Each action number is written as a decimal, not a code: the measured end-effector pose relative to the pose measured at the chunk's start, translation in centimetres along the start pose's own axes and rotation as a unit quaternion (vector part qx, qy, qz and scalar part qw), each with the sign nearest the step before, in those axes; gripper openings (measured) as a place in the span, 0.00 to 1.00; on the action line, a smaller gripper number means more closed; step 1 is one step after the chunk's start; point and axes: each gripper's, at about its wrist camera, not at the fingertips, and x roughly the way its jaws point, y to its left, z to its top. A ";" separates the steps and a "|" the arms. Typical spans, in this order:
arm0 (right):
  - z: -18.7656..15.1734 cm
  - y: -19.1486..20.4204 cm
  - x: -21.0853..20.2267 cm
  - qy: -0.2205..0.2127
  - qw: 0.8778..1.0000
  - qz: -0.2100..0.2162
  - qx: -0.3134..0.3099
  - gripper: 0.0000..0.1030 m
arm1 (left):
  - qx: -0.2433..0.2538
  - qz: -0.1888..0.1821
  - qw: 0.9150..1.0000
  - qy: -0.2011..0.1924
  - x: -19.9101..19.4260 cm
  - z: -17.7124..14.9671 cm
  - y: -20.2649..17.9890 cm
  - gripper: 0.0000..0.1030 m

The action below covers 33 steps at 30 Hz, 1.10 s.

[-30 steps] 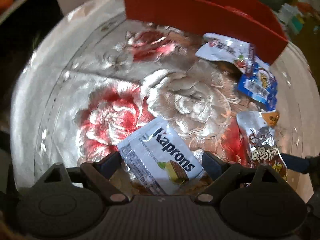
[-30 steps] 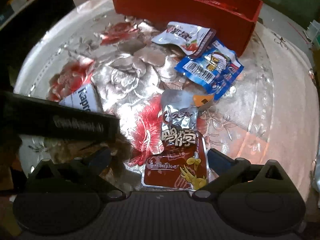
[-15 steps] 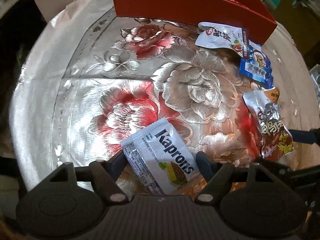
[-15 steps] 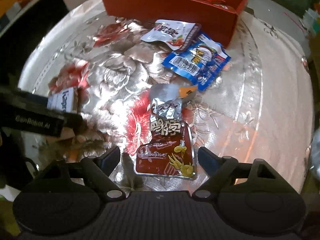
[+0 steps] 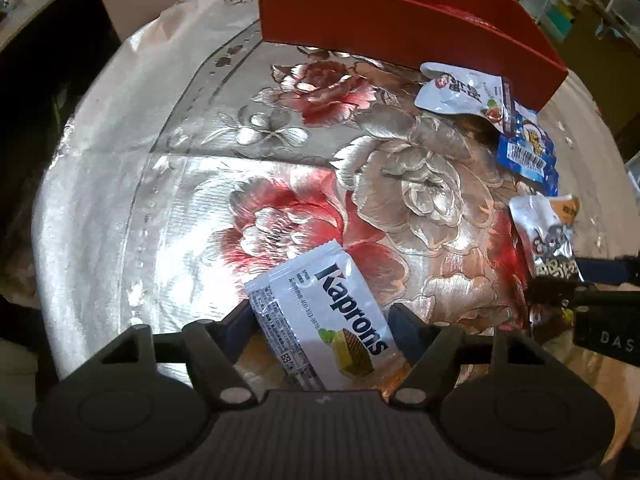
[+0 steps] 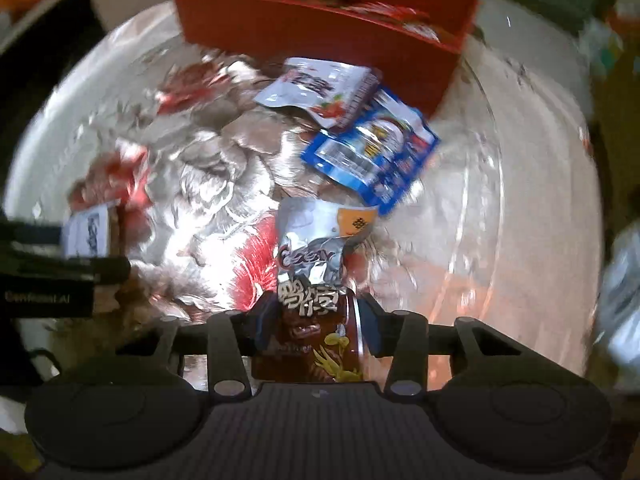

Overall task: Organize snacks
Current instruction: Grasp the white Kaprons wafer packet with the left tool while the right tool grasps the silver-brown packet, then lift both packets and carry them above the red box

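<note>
Snack packets lie on a flowered silver tablecloth (image 5: 168,184), one in each gripper's reach.

Left gripper (image 5: 322,330): jaws have just been narrowing around the white Kaprons wafer packet (image 5: 324,308), which lies flat between them; left finger at its edge, right finger just beside it, firm contact not clear. Right gripper (image 6: 312,328): jaws have just drawn in and now pinch the brown-and-silver packet (image 6: 312,280) at its lower end. White packet (image 6: 316,88) and blue packet (image 6: 372,156) lie overlapping just in front of the red tray (image 6: 320,28), which already holds several packets. Right view blurred.
</note>
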 end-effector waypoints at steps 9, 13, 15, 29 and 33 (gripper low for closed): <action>0.3 0.1 -2.8 -0.042 0.998 0.006 0.050 0.49 | -0.015 -0.051 0.998 -0.028 -2.4 1.2 1.3 0.64; 1.2 0.2 -4.2 -0.069 0.995 0.013 0.068 0.49 | 0.000 -0.057 0.997 -0.053 -3.7 2.3 0.4 0.64; 1.9 0.4 -4.4 -0.076 0.995 0.009 0.068 0.49 | 0.013 -0.054 0.996 -0.073 -4.3 2.9 -0.2 0.64; 5.8 -0.2 -6.2 -0.133 0.987 0.027 0.081 0.49 | 0.012 -0.049 0.992 -0.119 -4.8 7.7 -0.9 0.64; 6.5 -0.4 -6.3 -0.140 0.986 0.022 0.084 0.49 | 0.021 -0.044 0.989 -0.136 -5.0 8.8 -1.5 0.64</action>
